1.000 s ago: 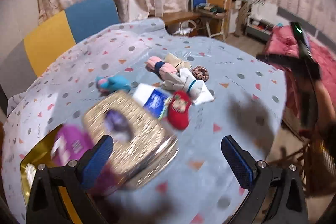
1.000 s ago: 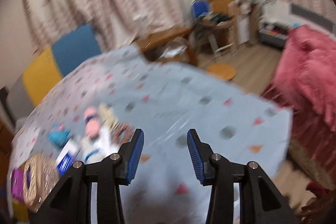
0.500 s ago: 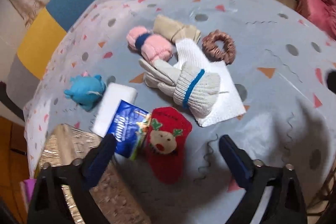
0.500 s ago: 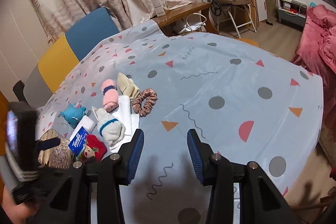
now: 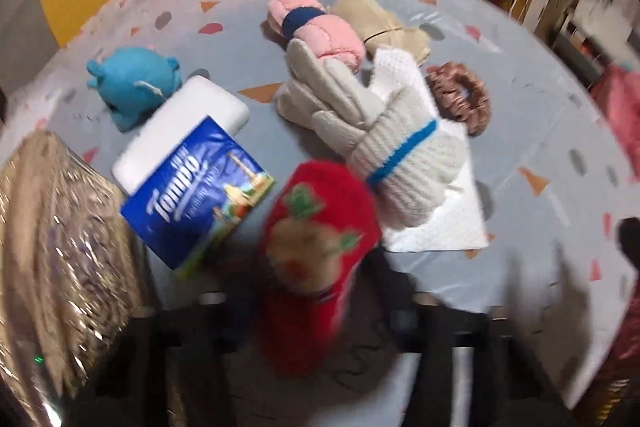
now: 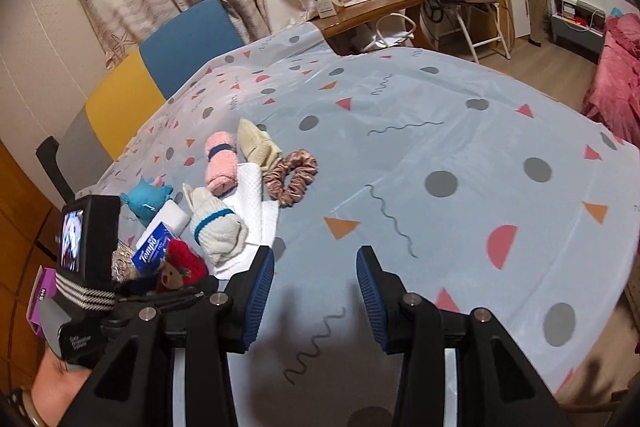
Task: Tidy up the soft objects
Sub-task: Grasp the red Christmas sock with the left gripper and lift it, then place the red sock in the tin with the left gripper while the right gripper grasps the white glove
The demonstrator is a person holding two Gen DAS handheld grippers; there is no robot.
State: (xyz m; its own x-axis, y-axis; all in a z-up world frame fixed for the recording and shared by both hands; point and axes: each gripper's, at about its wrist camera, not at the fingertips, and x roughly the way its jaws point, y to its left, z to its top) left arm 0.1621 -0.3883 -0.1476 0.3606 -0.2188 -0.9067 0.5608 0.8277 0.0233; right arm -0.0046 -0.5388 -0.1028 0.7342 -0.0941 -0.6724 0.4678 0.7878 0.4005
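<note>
dropped low, left gripper (image 5: 316,307) jaws just closing around the red fuzzy reindeer sock (image 5: 316,247), grip uncertain; right gripper (image 6: 316,283) apart, empty; next, lift it.

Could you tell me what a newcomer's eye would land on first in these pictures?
Probably the red reindeer sock, lying between the closing jaws of the left hand-held gripper. Behind it lies a cluster of soft things on the patterned tablecloth: a cream knitted glove, a pink roll, a blue plush toy and a blue tissue pack. The right hand-held gripper hangs open and empty over bare cloth.
</note>
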